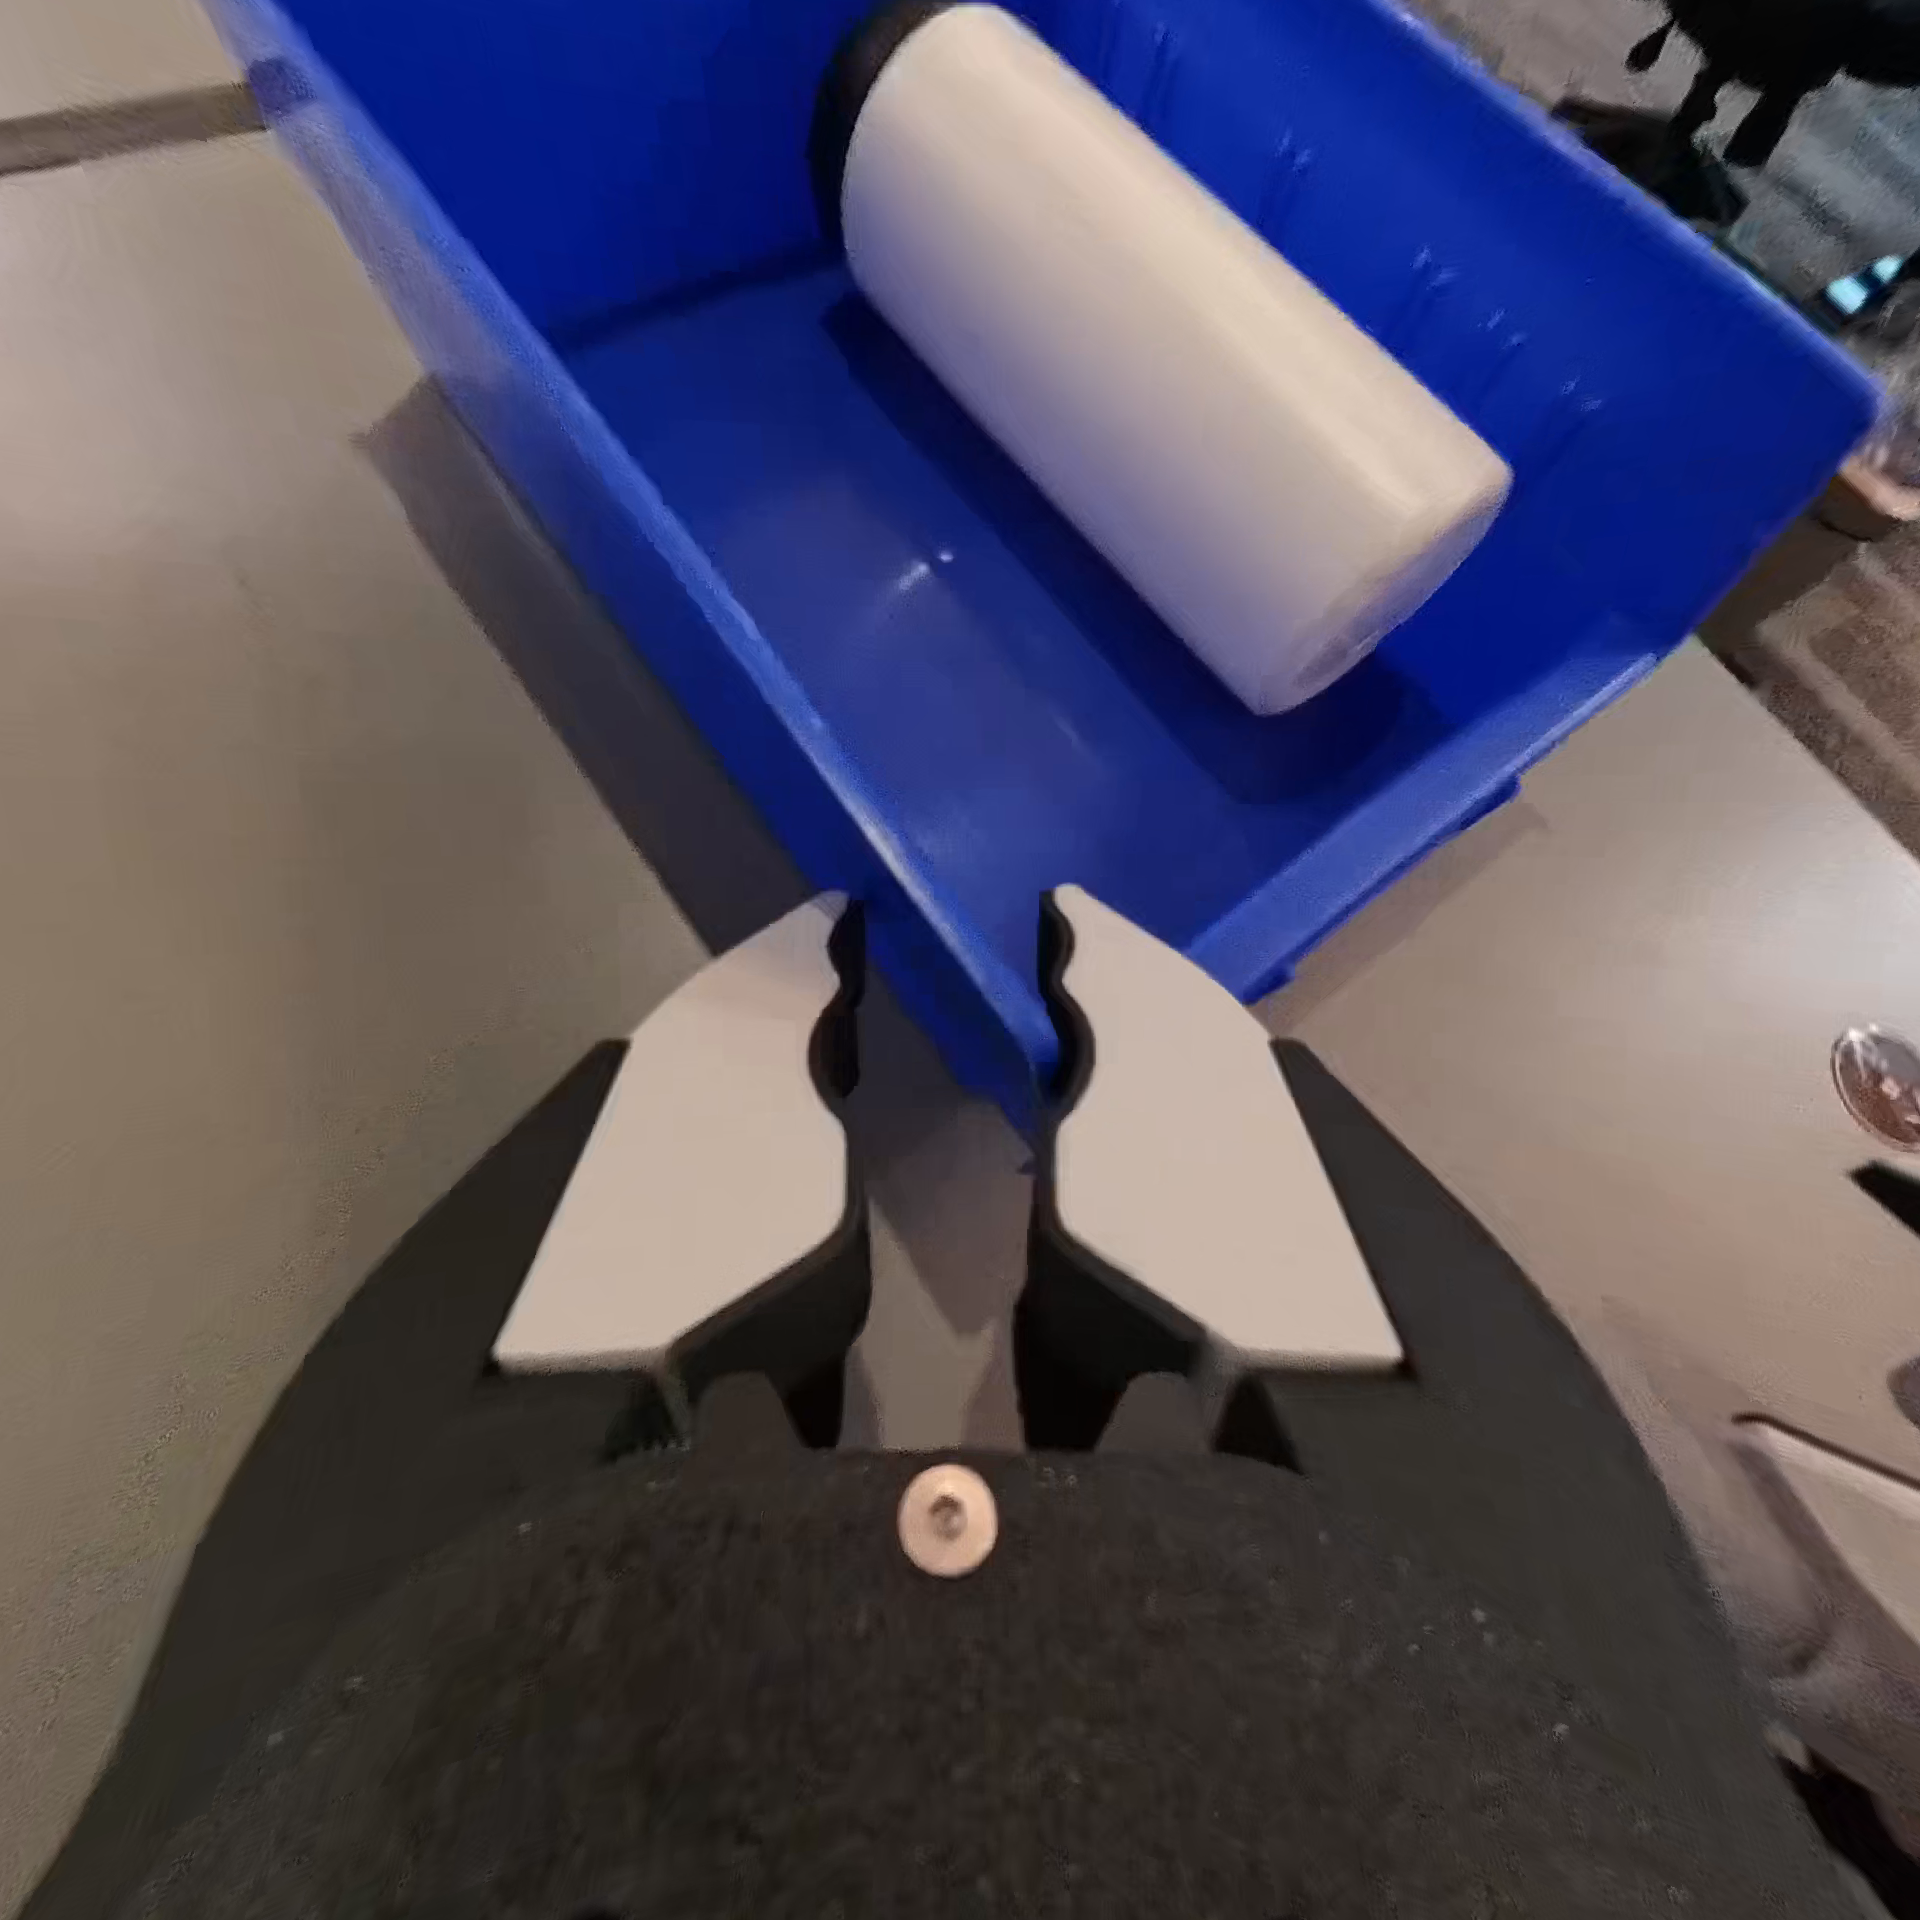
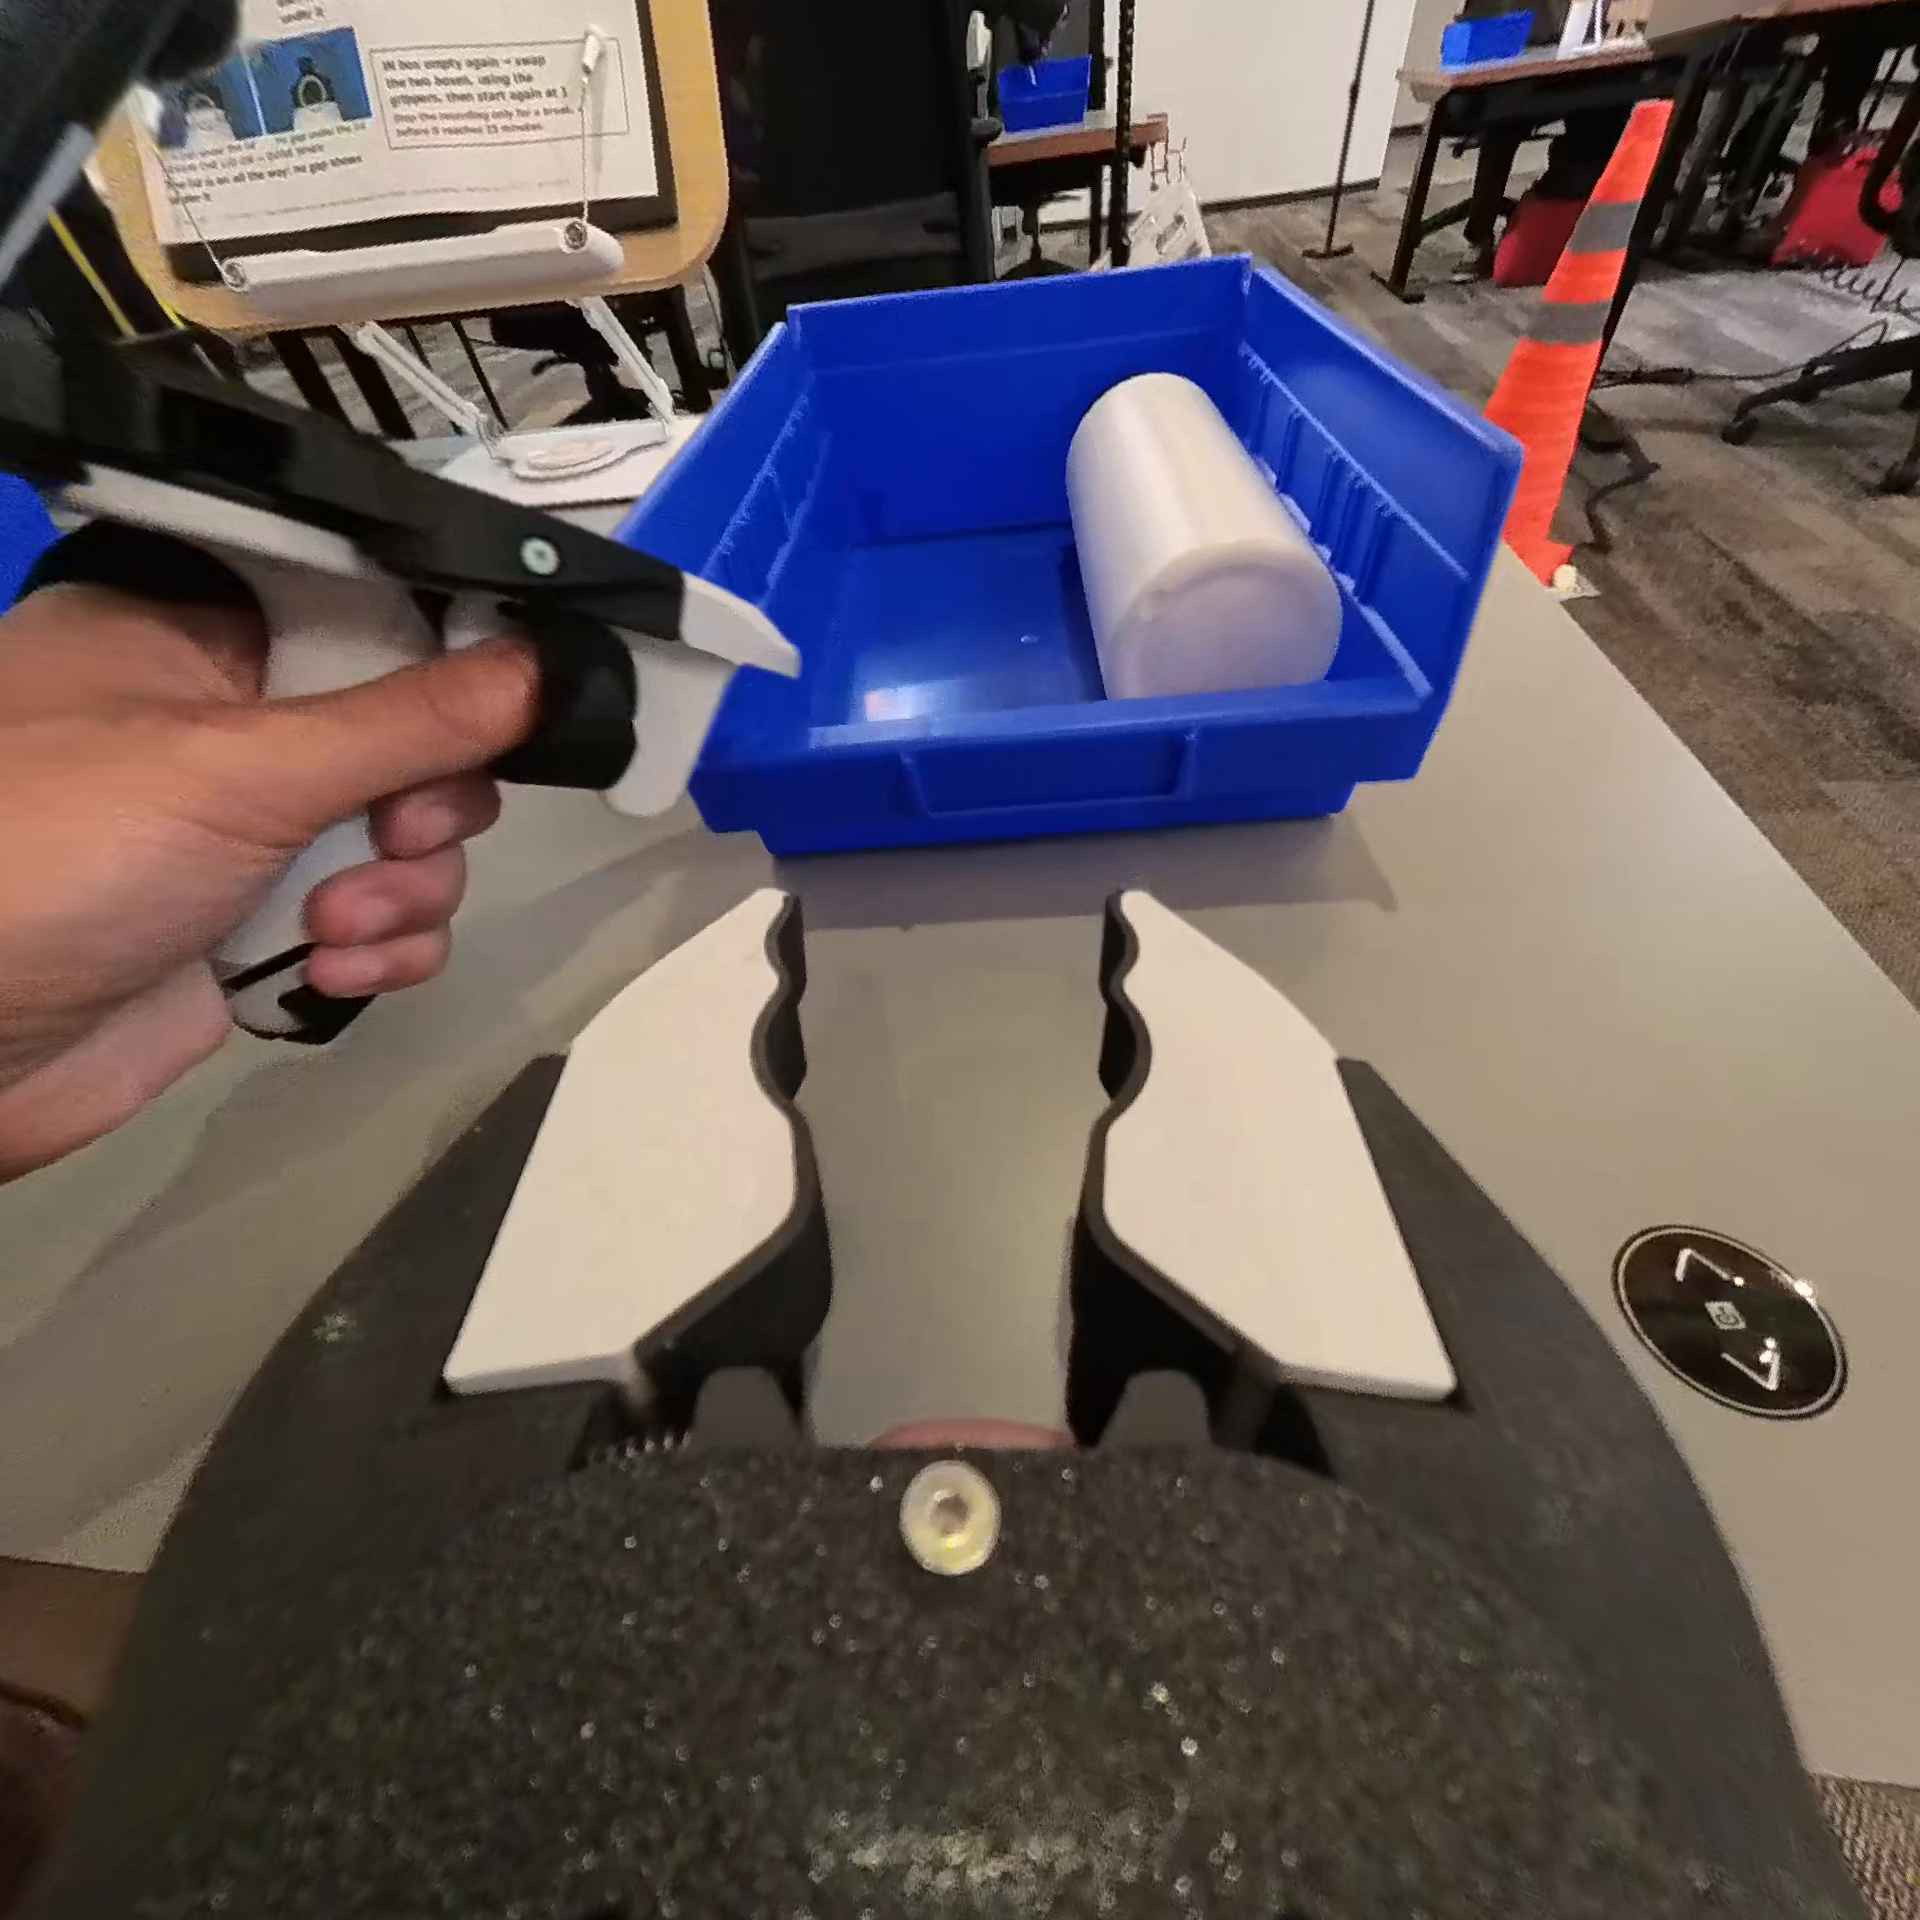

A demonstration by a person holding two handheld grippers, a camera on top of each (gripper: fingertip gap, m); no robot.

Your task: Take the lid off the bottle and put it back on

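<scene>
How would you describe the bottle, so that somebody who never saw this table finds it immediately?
Look at the grey table and find the blue plastic bin standing on it. Inside the bin, close to its right wall, one white bottle lies on its side. It is the only thing in the bin, a plain pale cylinder with a dark lid at its far end.

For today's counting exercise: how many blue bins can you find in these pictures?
3. One blue bin sits on the near table, holding the white bottle. Two smaller ones stand on far desks: centre and upper right. Others may be hidden.
</scene>
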